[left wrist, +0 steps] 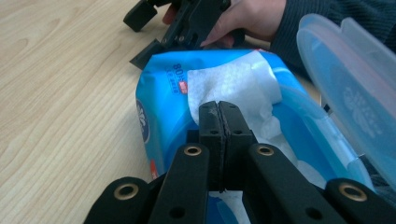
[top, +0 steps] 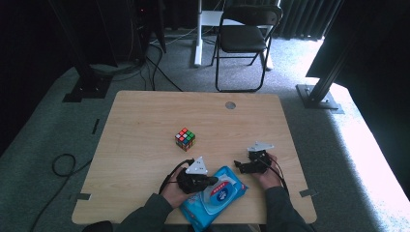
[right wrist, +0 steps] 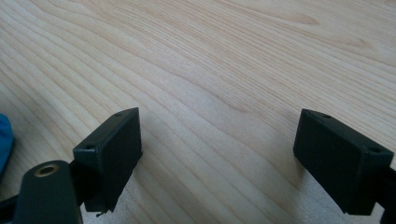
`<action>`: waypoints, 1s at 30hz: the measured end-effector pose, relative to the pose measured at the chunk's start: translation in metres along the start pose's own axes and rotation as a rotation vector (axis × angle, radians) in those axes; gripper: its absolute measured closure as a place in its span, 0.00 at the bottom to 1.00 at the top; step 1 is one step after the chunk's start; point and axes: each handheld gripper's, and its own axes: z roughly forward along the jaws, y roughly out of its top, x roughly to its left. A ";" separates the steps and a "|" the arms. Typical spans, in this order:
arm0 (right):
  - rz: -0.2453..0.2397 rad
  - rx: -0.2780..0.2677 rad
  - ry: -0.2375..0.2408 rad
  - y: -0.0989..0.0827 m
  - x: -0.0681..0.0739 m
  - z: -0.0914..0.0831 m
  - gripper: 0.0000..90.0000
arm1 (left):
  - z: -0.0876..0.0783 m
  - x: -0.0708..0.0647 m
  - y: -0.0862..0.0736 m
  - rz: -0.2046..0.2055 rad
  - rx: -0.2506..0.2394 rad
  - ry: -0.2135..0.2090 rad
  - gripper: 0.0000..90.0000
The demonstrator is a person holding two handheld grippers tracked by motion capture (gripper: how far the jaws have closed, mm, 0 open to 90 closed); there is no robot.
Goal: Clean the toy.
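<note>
Wipes are what I'm after: my left gripper (left wrist: 218, 109) has its jaws pressed together at the mouth of the blue wipes pack (left wrist: 163, 112), right at the foot of the white wipe (left wrist: 233, 84) that stands up out of the opening. I judge they pinch a fold of that sheet, though the pads hide the exact bite. The clear lid (left wrist: 345, 88) is flipped open, off at three o'clock from the jaws in the left gripper view.

To do this pull well, I would draw the sheet straight up and away from the opening, slowly, so it slides out whole and doesn't tear or drag the next one along. The pack is light and will likely lift with the sheet, so it wants pinning down.

My right gripper (top: 252, 163) could do that. Its jaws are spread wide over bare table (right wrist: 224, 60), nothing between them. From above, it rests at about two o'clock from the pack (top: 212, 198), close by but not touching. The pack itself lies at the near edge of the table, at six o'clock from the puzzle cube (top: 185, 138), well apart from it.
</note>
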 end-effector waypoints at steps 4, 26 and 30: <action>0.000 0.000 0.000 0.000 0.000 0.000 0.17 | -0.006 0.003 0.001 -0.025 -0.036 -0.015 1.00; 0.001 0.000 0.000 0.000 0.000 0.000 0.17 | -0.051 0.027 0.004 -0.112 -0.203 0.077 1.00; 0.001 0.000 0.000 0.000 0.000 0.000 0.17 | -0.066 0.035 0.003 -0.146 -0.247 0.132 1.00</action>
